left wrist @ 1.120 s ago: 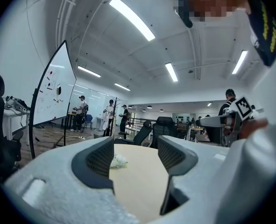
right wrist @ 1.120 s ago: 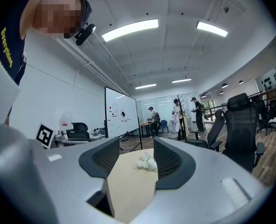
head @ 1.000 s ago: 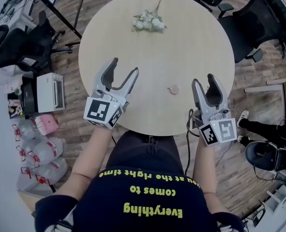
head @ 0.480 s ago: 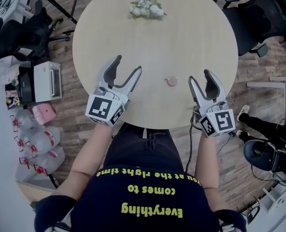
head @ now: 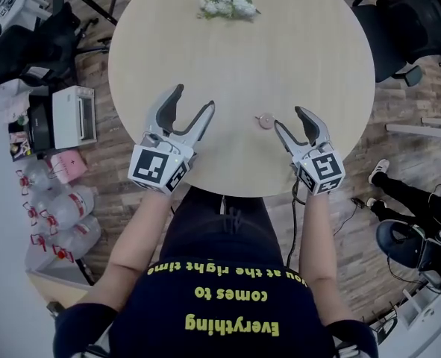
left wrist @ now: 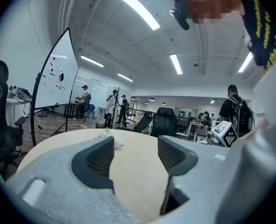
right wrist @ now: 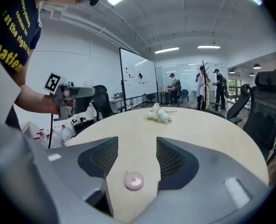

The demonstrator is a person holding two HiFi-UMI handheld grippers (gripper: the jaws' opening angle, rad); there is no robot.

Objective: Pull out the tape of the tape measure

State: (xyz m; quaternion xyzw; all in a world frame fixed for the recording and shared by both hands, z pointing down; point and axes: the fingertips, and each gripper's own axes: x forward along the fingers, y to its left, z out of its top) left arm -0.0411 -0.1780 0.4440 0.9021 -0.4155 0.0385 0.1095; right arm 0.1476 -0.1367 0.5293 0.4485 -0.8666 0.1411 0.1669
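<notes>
- Table (head: 310, 43): round, pale wood top, seen from above in the head view.
- Tape measure (head: 263, 119): small, round, pink case, flat on the table near the person's edge; no tape was seen drawn out. In the right gripper view it (right wrist: 134, 180) showed low in the gap between the two jaws, touched by neither.
- Right gripper (head: 289, 118): over the table's near edge, tips just beside the tape measure. Its jaws stood wide apart and had just been opening. From the head view the case seemed to lie just past the tips rather than fully between them; the angle left this unsure.
- Left gripper (head: 193, 100): over the table's near left, well apart from the tape measure. In its own view the jaws were apart with only bare tabletop between them.
- Flowers (head: 227, 4): a small white bunch lying at the table's far side, well apart from both grippers; also seen beyond the jaws in the right gripper view (right wrist: 157, 114).
- Marker cubes: one on each gripper, facing up toward the head camera.
- Chairs (head: 399, 28): black office chairs on the wood floor around the table.
</notes>
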